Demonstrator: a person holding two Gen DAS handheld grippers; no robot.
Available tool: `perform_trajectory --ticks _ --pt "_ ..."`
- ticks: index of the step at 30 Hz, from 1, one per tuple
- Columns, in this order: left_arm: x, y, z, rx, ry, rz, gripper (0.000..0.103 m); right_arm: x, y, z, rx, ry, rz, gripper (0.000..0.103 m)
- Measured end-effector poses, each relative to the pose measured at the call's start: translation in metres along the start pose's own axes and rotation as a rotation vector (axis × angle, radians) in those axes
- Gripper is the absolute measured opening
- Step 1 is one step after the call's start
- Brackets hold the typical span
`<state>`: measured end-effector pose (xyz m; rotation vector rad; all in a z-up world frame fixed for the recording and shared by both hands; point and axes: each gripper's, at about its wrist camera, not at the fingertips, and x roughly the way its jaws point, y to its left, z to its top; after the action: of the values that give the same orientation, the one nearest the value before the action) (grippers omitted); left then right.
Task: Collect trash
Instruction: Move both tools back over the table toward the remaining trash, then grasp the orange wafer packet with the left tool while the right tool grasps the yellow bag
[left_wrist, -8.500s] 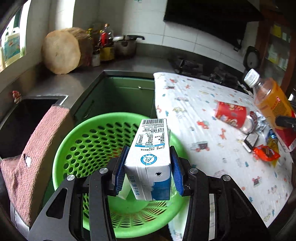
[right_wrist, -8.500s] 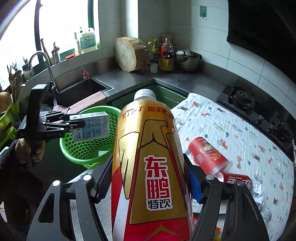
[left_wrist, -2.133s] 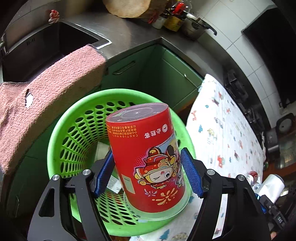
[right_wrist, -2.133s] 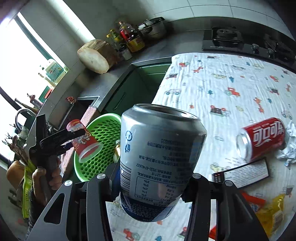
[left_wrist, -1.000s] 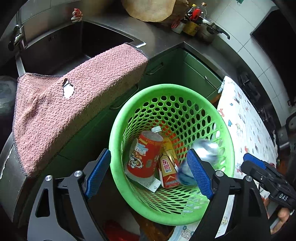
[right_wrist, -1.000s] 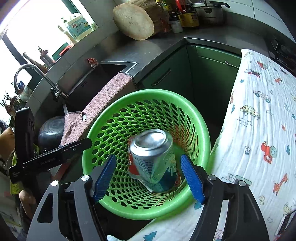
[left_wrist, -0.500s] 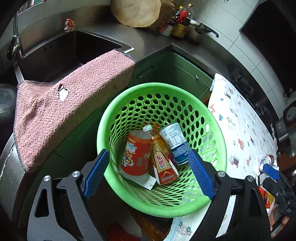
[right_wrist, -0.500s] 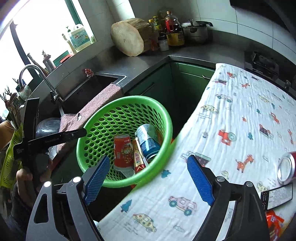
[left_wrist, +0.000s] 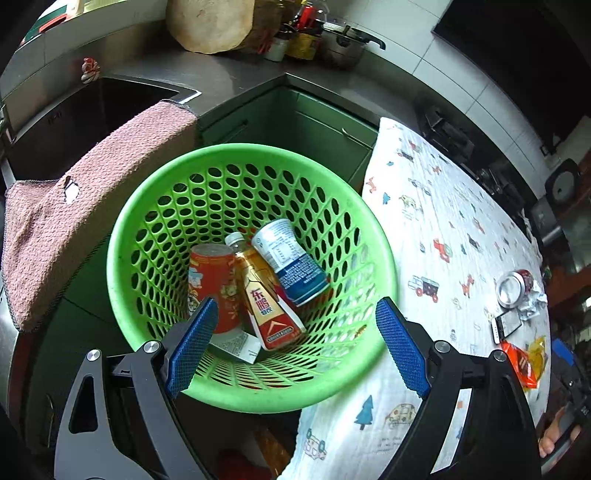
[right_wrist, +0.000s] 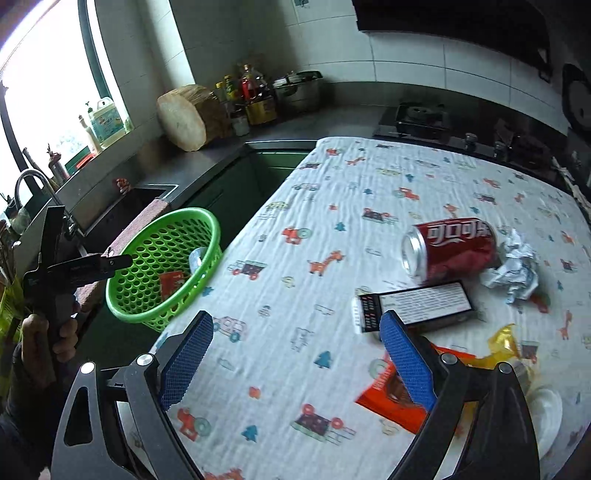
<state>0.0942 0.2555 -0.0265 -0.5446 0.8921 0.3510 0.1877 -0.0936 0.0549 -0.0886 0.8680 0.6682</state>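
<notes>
1. Table (right_wrist: 295, 295), under a white cloth printed with cartoon cars and animals; it fills most of the right wrist view and the right side of the left wrist view.
2. Green basket (left_wrist: 125, 236), perforated, just beside the table's edge and below a pink towel (left_wrist: 74, 192) draped off the counter by the sink (left_wrist: 92, 107).
3. Left gripper (left_wrist: 291, 343) hangs over the basket, jaws wide and empty; a hand (right_wrist: 40, 336) holds it at the left of the right wrist view.
4. Right gripper (right_wrist: 295, 354) points down at the cloth, jaws spreading, nothing between them.
5. In the basket: a red cup (left_wrist: 210, 280), a bottle (left_wrist: 266, 306) with a gold and red label, a blue and white can (left_wrist: 291, 262), lying side by side and touching; a white carton (left_wrist: 236, 347) lies partly under them.
6. On the table: a red can (right_wrist: 454, 247) on its side; a crumpled paper (right_wrist: 513, 269) touching its base; a black box (right_wrist: 417, 306) just in front of the can.
7. Nearer the right gripper: an orange wrapper (right_wrist: 391, 398) partly behind its right finger; a yellow wrapper (right_wrist: 506, 347) beside it.
</notes>
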Motion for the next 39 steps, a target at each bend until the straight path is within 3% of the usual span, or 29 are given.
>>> perform_trajectory --ticks 8,13,25,30,35,39 --pt "0.003 -0.045 -0.016 0.073 0.016 -0.033 0.086 -0.029 -0.08 -0.025 0.084 -0.007 -0.12 0.089" --pt "0.004 -0.079 -0.03 0.128 0.021 -0.059 0.088 -0.025 -0.114 -0.04 0.136 0.022 -0.133 0.089" --pt "0.013 -0.168 -0.062 0.276 0.076 -0.147 0.088 0.021 -0.135 -0.054 0.055 0.116 -0.154 0.081" --pt "0.021 -0.204 -0.07 0.332 0.112 -0.197 0.088 0.033 -0.15 -0.056 0.075 0.147 -0.132 0.071" --pt "0.028 -0.241 -0.079 0.377 0.158 -0.271 0.088 0.033 -0.161 -0.057 0.123 0.142 -0.089 0.052" --pt "0.036 -0.272 -0.09 0.419 0.201 -0.313 0.088 0.026 -0.165 -0.055 0.155 0.117 -0.066 0.047"
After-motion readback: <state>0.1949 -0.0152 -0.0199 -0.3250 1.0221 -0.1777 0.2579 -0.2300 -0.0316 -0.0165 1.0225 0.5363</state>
